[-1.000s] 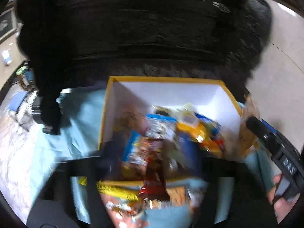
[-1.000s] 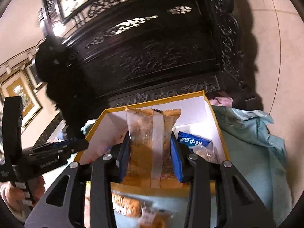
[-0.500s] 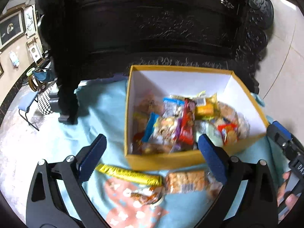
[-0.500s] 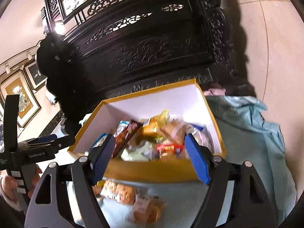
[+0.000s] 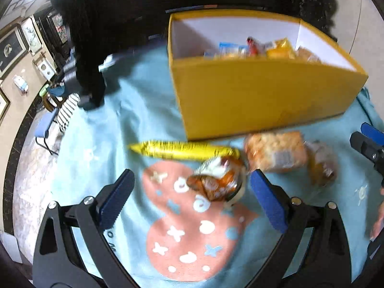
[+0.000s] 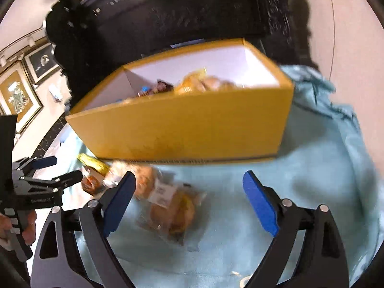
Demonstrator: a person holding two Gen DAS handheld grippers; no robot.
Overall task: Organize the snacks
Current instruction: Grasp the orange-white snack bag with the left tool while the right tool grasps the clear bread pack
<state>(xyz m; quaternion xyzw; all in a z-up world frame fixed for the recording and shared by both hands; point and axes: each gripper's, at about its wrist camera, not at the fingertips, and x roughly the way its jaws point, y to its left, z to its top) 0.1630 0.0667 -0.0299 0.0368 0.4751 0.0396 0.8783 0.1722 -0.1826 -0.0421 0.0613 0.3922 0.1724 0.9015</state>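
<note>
Your snacks sit in two places: a heap of wrappers fills the yellow box (image 5: 259, 96), white inside, and four packets lie loose on the pale blue cloth (image 5: 134, 129) just in front of it. Your left gripper (image 5: 192, 199) stands wide with nothing gripped; a crumpled orange-brown packet (image 5: 216, 180) lies between its blue pads (image 5: 115, 196), a long yellow bar (image 5: 182, 150) just beyond. Your right gripper (image 6: 189, 201) is opening, and a clear bag of golden pastries (image 6: 170, 208) lies between its fingers, untouched. A square biscuit pack (image 5: 276, 151) rests beside the box.
</note>
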